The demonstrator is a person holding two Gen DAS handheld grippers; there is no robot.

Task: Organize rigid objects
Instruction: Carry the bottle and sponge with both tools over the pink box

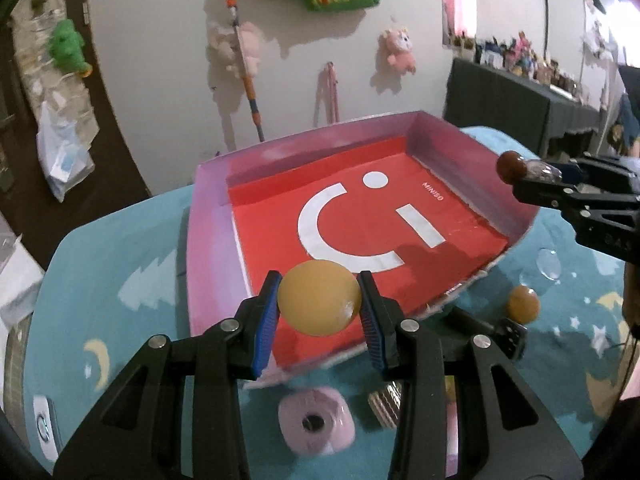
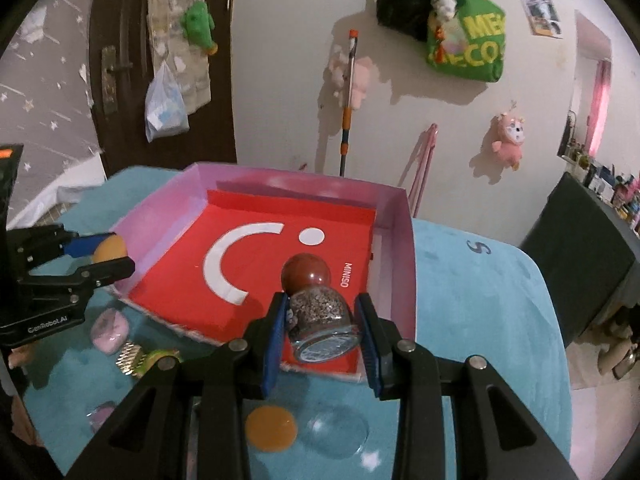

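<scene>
A pink-walled box point(image 1: 212, 240) with a red floor stands on a teal starry cloth; in the right wrist view the same box point(image 2: 394, 240) shows. My left gripper point(image 1: 320, 304) is shut on a yellow-orange ball point(image 1: 318, 298), held above the box's near edge. My right gripper point(image 2: 322, 328) is shut on a small glass bottle point(image 2: 320, 320) of grey grit with a round brown stopper point(image 2: 306, 274), over the box's near right corner. Each gripper shows in the other view: the right gripper point(image 1: 520, 176) at right, the left gripper point(image 2: 106, 256) at left.
On the cloth lie a second orange ball point(image 1: 522, 304), a clear glass dome point(image 1: 548, 264), a pink block with a hole point(image 1: 316, 420), a gold ridged piece point(image 1: 386, 404) and an orange disc point(image 2: 272, 428). Plush toys and bags hang on the wall behind; a dark cabinet point(image 1: 512, 104) stands right.
</scene>
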